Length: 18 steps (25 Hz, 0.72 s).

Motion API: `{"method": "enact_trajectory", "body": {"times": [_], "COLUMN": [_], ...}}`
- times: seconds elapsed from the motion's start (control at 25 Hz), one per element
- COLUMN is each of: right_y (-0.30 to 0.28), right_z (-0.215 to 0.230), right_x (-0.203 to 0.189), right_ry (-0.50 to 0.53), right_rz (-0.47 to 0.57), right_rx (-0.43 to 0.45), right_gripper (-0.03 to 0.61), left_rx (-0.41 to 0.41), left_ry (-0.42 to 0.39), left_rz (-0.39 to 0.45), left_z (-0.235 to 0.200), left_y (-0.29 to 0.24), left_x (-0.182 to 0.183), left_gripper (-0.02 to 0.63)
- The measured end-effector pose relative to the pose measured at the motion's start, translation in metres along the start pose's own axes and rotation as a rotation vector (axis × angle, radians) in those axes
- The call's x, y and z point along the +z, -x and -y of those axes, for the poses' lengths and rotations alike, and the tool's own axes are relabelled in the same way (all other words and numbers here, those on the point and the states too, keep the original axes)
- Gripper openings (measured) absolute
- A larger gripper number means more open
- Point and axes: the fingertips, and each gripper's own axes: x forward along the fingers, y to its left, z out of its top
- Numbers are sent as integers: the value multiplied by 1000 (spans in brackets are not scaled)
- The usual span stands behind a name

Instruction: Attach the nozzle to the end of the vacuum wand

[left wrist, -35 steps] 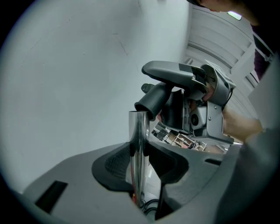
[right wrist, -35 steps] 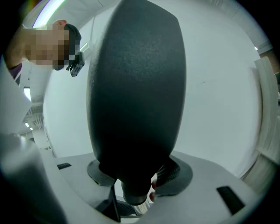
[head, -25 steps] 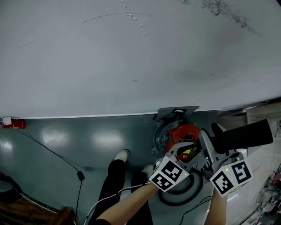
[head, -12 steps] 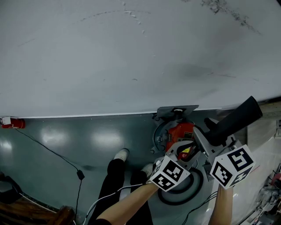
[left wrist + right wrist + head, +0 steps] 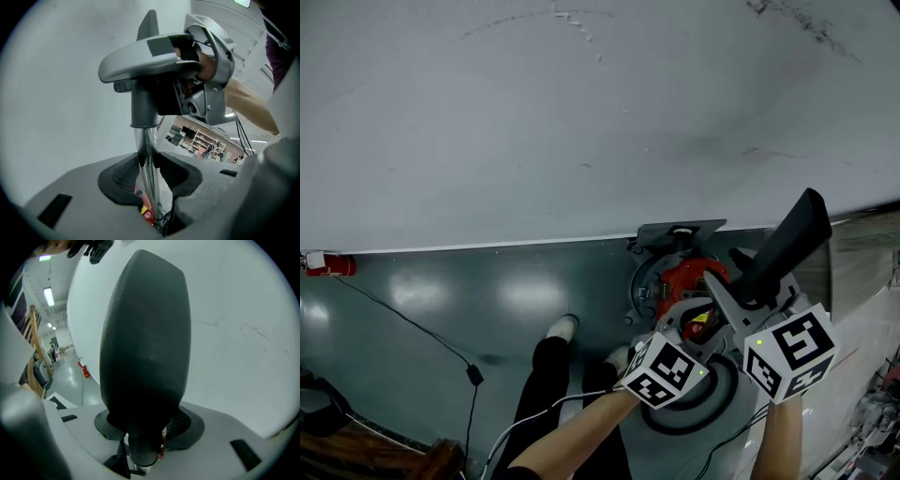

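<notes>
While the right tool (image 5: 143,437) pinches the black nozzle (image 5: 145,333) just above the left tool (image 5: 151,171), clamped on the chrome wand (image 5: 146,140), a tilted push could jam the fit or slide the slick wand from its grip. Beyond both tools, white wall (image 5: 581,112) meets grey floor (image 5: 441,300); beneath them, the red vacuum (image 5: 689,279).

A black cable (image 5: 473,374) trails across the glossy grey-green floor (image 5: 487,300) from beside a small red object (image 5: 326,265) at the foot of a scuffed white wall (image 5: 581,112), near a white shoe (image 5: 561,329).
</notes>
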Motion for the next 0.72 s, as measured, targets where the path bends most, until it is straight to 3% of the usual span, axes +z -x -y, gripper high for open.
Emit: {"method": "enact_trajectory", "body": {"times": [0.2, 0.44, 0.6, 0.72], "right_y": [-3, 1, -2, -5], "right_z": [6, -6, 0, 4], "right_x": [-1, -1, -3, -5], "right_ry": [-55, 76, -3, -41], "right_rz": [13, 31, 28, 13], "right_rx": [22, -45, -2, 8], "right_gripper": [182, 172, 170, 166], "left_rx": [4, -5, 6, 10], "left_ry": [6, 2, -37, -23], "left_rz": [0, -16, -23, -23], "left_z": [-2, 1, -1, -2], "left_y": [-2, 2, 1, -1], "left_x": [-1, -2, 0, 0], "left_gripper": [137, 138, 143, 141]}}
